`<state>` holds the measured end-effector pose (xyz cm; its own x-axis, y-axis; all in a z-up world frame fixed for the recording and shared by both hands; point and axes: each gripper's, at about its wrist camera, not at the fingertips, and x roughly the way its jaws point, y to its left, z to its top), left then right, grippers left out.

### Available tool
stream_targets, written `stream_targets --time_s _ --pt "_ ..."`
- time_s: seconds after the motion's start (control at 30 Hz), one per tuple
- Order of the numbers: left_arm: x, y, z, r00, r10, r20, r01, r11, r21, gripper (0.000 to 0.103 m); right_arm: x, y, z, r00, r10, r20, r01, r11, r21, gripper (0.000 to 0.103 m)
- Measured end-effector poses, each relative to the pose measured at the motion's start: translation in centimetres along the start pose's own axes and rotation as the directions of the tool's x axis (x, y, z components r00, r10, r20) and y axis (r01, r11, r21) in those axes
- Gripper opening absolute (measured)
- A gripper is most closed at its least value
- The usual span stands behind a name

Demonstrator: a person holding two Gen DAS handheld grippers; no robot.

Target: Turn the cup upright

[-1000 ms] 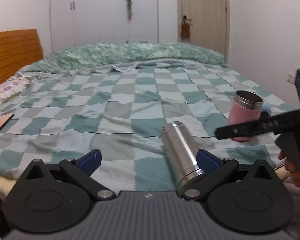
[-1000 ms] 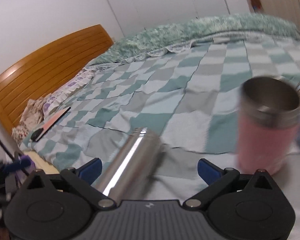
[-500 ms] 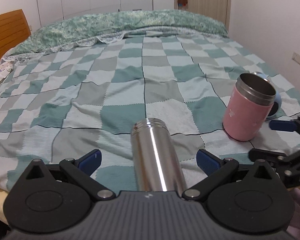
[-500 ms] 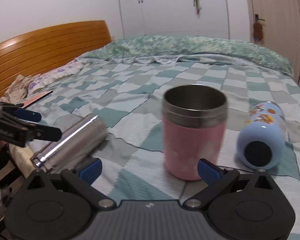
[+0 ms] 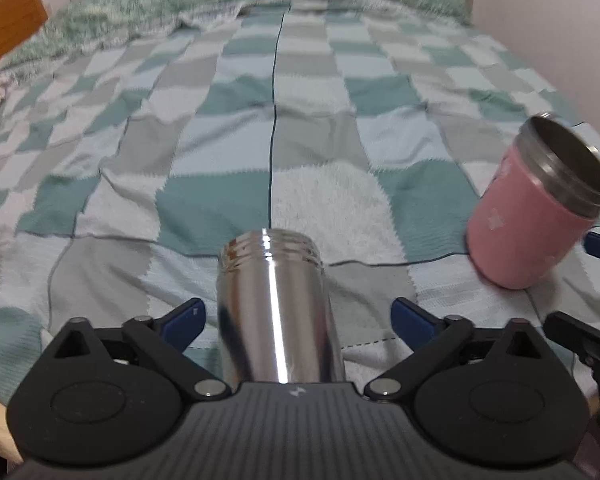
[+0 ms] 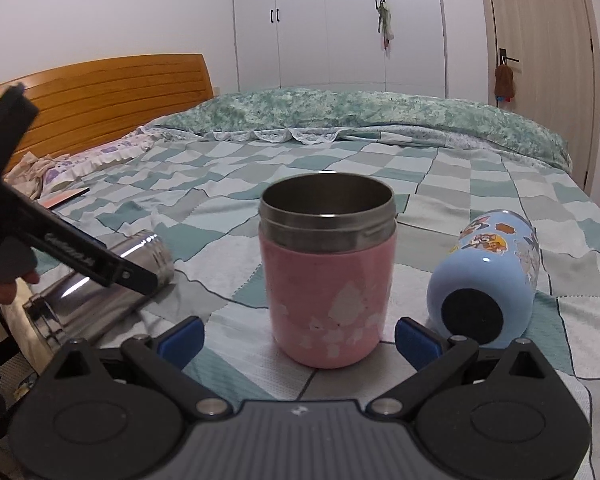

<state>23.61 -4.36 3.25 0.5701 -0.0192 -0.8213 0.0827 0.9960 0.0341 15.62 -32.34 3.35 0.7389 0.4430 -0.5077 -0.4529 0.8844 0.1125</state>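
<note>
The steel cup (image 5: 276,304) lying between my left jaws is bare polished metal, mirror-bright, with a ridged threaded neck. Before my right jaws, the pink cup (image 6: 327,276) wears a matt coat, worn to pale patches, under a brushed-metal collar. The blue bottle (image 6: 496,276) looks glossy, stickered, with a dull black base. The quilt (image 5: 260,128) is soft woven cloth, one patch fluffy. The headboard (image 6: 112,92) is varnished wood.

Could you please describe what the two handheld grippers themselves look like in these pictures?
Both match. The left gripper and the right gripper each have a dark grey ribbed body with a small white logo, matte black linkage arms with round black discs, silver pivot pins and blue fingertips. No cables or sleeves show.
</note>
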Motion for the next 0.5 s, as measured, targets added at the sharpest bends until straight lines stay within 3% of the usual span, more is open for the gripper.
stream_targets --time_s 0.03,0.1,0.33,0.5 --pt "0.6 0.0 0.2 0.999 0.012 -0.030 -0.013 1.000 -0.008 0.073 0.0 0.0 -0.1 1.000 0.000 0.000 0.000 1.000 0.001 0.102" --pt "1.3 0.2 0.4 0.997 0.009 -0.073 -0.011 1.000 -0.028 0.063 -0.1 0.1 -0.1 1.000 0.001 0.001 -0.001 1.000 -0.002 0.102" --pt "-0.1 1.5 -0.6 0.998 -0.045 -0.032 0.042 0.996 -0.074 0.063 -0.8 0.4 -0.2 1.000 0.003 0.014 -0.003 1.000 0.000 0.102" --pt "-2.6 2.6 -1.7 0.996 -0.052 0.075 0.060 0.992 -0.109 0.063 -1.4 0.7 -0.6 1.000 0.003 0.029 -0.003 1.000 0.014 0.102"
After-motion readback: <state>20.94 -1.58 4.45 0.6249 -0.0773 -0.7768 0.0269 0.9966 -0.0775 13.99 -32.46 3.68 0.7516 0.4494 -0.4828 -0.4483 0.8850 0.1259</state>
